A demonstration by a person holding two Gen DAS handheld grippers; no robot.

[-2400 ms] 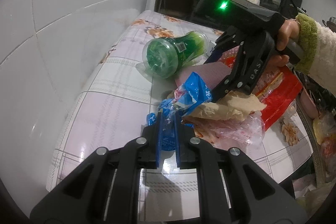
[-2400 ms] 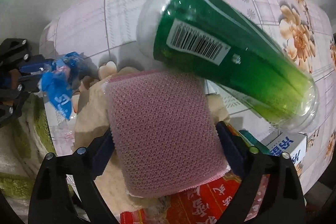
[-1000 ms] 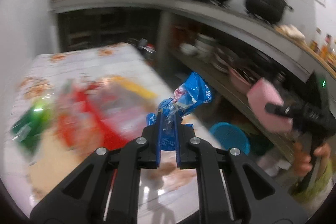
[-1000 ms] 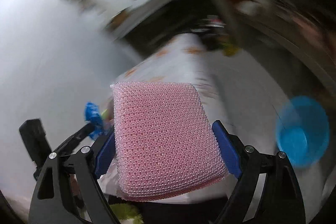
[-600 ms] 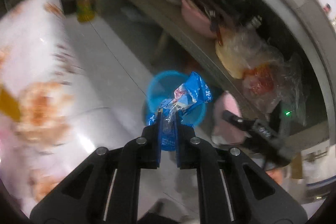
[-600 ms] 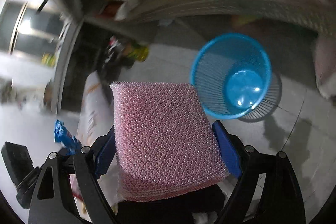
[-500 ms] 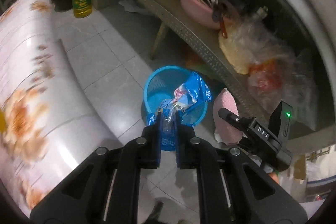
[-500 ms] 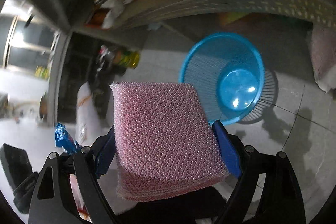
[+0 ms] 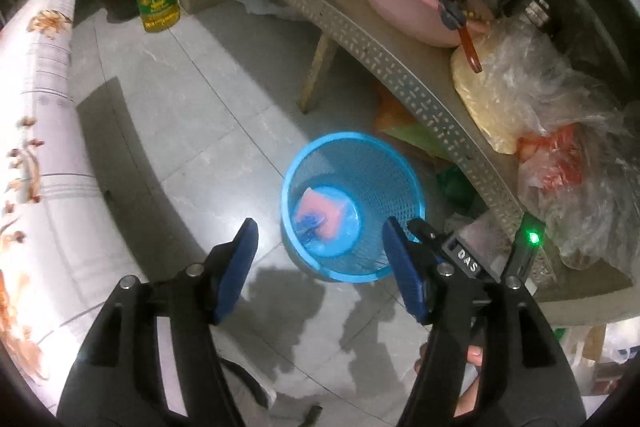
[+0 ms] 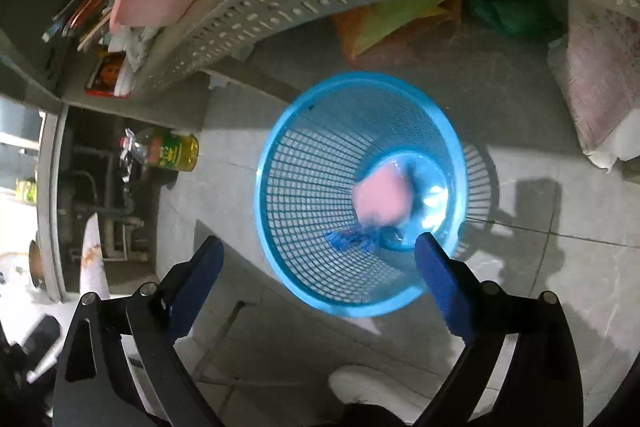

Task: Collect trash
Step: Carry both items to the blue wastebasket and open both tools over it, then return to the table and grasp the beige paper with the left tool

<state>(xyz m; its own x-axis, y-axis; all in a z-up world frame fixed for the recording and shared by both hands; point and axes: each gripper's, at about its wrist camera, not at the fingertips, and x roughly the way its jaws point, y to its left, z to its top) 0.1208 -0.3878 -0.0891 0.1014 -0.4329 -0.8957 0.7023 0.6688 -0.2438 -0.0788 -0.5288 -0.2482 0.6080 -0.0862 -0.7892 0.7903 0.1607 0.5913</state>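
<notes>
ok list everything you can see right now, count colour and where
waste basket: one, blue mesh, on the grey tiled floor beside the shelf
sponge: one, pink, at the basket's bottom
wrapper: one, blue, in the basket beside the sponge
oil bottle: one, yellow, on the floor near the table's far end
basin: one, pink, on the perforated shelf
plastic bags: several, clear, on the shelf
table: one, floral cloth, left edge
left hand-held gripper: black with blue pads, jaws opening, nothing between them
right hand-held gripper: same, jaws opening, nothing between them, above the basket

Blue plastic mesh bin (image 9: 402,175) (glossy), floor tiles (image 9: 192,115) smooth
</notes>
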